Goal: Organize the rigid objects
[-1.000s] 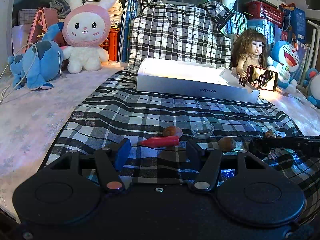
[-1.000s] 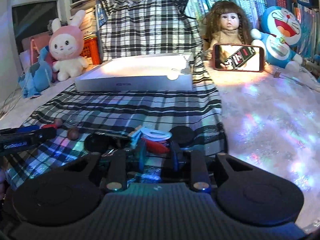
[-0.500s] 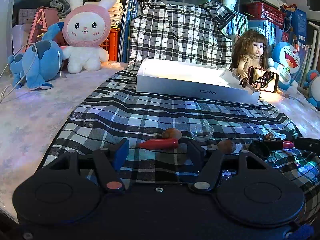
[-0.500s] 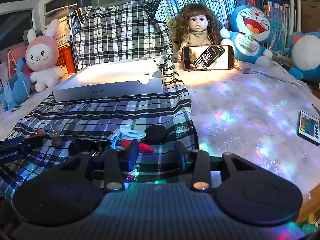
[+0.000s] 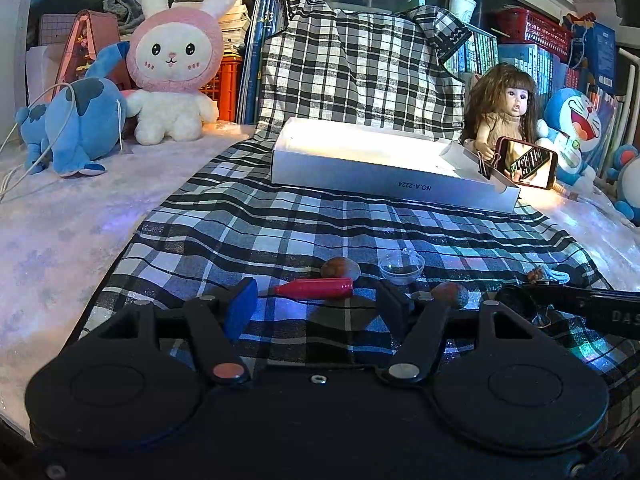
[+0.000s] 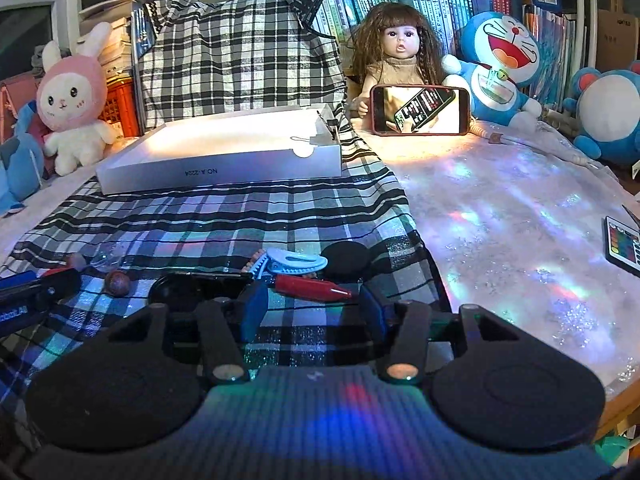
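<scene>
On the plaid cloth [image 5: 280, 232] lie a red marker [image 5: 314, 288], two brown nuts [image 5: 340, 268] [image 5: 450, 294] and a small clear cup [image 5: 401, 268]. My left gripper [image 5: 316, 308] is open just short of the marker, touching nothing. In the right wrist view a second red marker [image 6: 312, 286] lies just ahead of my right gripper [image 6: 312, 308]. Its jaws are opening and the pads stand clear of the marker. A blue hair clip [image 6: 292, 260], a black disc [image 6: 346, 256] and a flat black piece [image 6: 192, 286] lie around it. The white box [image 6: 224, 156] stands open farther back.
A phone [image 6: 420, 110] leans on a doll [image 6: 396, 48] behind the box. Plush toys line the back, a rabbit [image 5: 172, 68] on the left. A remote [image 6: 624, 244] lies at the right on the shiny sheet. My right gripper's finger [image 5: 592, 306] reaches in beside the objects.
My right gripper was nearly shut around the red marker and has opened off it. Its view has swung and more of the sheet at the right shows. The left gripper has not moved.
</scene>
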Tool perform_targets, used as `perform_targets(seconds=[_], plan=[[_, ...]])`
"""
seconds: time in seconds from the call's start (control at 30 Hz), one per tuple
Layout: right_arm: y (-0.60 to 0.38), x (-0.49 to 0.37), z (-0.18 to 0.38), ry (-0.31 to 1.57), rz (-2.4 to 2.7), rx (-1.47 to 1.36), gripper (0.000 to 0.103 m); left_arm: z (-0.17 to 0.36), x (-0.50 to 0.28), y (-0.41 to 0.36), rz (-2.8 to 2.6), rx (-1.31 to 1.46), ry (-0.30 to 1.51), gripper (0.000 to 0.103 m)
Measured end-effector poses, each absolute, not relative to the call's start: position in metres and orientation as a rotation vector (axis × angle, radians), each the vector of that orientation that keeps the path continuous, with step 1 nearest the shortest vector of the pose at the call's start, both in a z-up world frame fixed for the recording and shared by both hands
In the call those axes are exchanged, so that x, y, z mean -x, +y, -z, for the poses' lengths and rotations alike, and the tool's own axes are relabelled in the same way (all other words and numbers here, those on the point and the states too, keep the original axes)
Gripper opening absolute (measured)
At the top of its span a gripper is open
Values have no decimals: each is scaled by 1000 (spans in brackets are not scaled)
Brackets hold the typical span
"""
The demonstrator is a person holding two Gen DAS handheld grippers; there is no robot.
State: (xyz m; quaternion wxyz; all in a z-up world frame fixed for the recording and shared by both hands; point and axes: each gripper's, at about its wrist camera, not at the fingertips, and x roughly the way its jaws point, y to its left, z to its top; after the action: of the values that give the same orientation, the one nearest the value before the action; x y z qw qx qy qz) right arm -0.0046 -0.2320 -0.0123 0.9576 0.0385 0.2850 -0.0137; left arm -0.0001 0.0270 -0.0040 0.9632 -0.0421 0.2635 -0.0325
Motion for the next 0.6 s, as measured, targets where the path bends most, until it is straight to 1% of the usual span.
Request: perform_targets(seconds=[0.4,0.57,0.6], plan=[[-226,-1,17,547,56,-65,66,4,-12,14,84,90,532,64],[-227,1,20,526,37,-45,66,5,-12,11,102,80,530,56],[-228,1,20,523,32,-44,65,5,-12,11,106,77,529,52]])
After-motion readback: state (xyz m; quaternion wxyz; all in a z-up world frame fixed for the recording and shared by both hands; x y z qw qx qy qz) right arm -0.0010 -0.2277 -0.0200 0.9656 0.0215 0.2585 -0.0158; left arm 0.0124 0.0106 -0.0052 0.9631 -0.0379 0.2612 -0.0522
